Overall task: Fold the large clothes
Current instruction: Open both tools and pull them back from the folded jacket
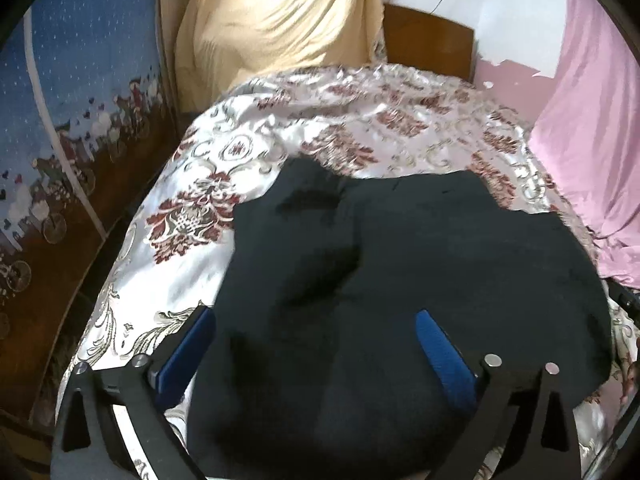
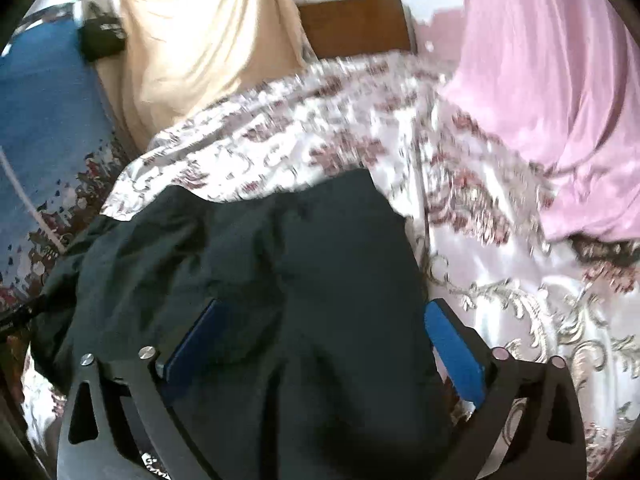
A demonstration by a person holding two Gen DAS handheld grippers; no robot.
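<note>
Dark garment (image 1: 400, 280) lies on the bed (image 1: 192, 208), from our left gripper (image 1: 316, 344) toward twelve o'clock, fingers wide, holding nothing. Right gripper (image 2: 324, 340) (equally wide, empty) sees it reaching toward nine.

free: floral bedspread (image 1: 256, 128) lying bare beyond and left of the dark garment (image 1: 400, 264) | blocking far side: beige cloth (image 1: 276, 20), wooden headboard (image 1: 428, 40) | crowding right edge: pink cloth (image 2: 552, 92) | closing left: blue patterned panel (image 1: 80, 92)
</note>
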